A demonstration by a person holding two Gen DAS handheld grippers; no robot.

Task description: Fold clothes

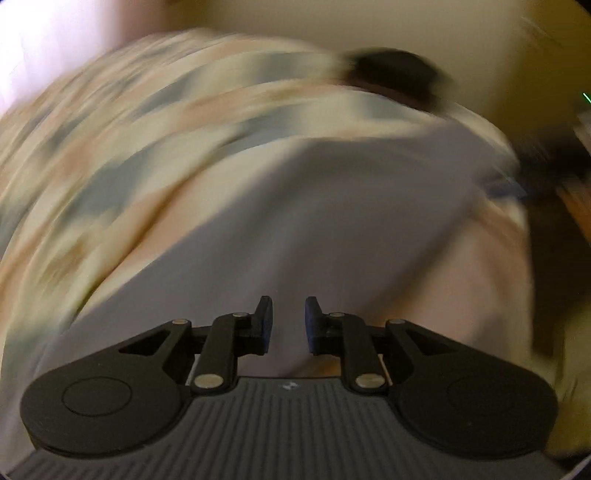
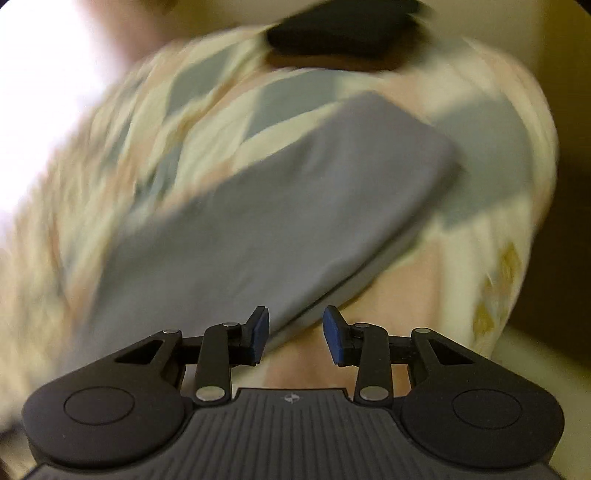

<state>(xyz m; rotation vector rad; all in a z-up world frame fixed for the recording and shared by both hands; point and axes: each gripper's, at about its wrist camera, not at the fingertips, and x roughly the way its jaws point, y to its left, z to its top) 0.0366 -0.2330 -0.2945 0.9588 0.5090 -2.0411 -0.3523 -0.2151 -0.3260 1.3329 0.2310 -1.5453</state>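
Patterned bedding (image 2: 207, 122) in cream, peach and grey-blue diamonds fills both blurred views, with a dark object (image 2: 343, 33) at its far end. On it lies a grey garment (image 2: 280, 221), folded into a flat oblong in the right wrist view. Left gripper (image 1: 289, 325) hangs over the grey garment with jaws parted, grasping nothing; right gripper (image 2: 295, 334) is likewise released, near the garment's edge
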